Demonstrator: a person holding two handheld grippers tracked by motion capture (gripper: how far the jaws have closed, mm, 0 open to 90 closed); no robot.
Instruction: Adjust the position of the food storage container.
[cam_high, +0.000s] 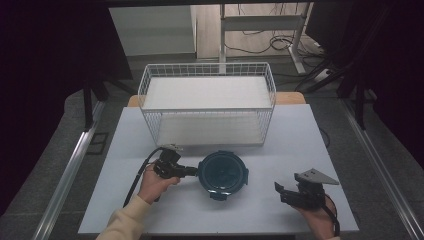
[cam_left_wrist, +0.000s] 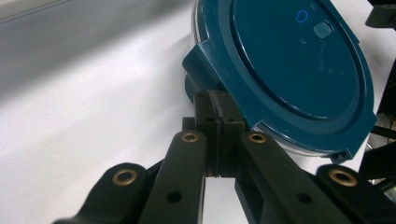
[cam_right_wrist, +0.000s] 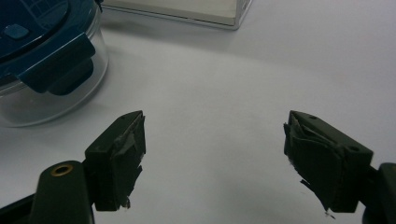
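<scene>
The round clear-glass container with a dark teal clip-on lid (cam_high: 223, 174) sits mid-table near the white wire basket (cam_high: 207, 102), the left gripper (cam_high: 192, 171) pressed fully closed against its left latch, seemingly to work it, while the right gripper (cam_high: 278, 191) waits open and empty to the right.

Glossy blue plastic lid (cam_left_wrist: 299, 60)

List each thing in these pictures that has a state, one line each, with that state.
Round glass container: upright, lid on.
Blue lid: seated on the container, side clip folded down.
Wire basket: upright, nothing inside.
Left tool: shut, tips at the lid's edge.
Right tool: open, holding nothing.
</scene>
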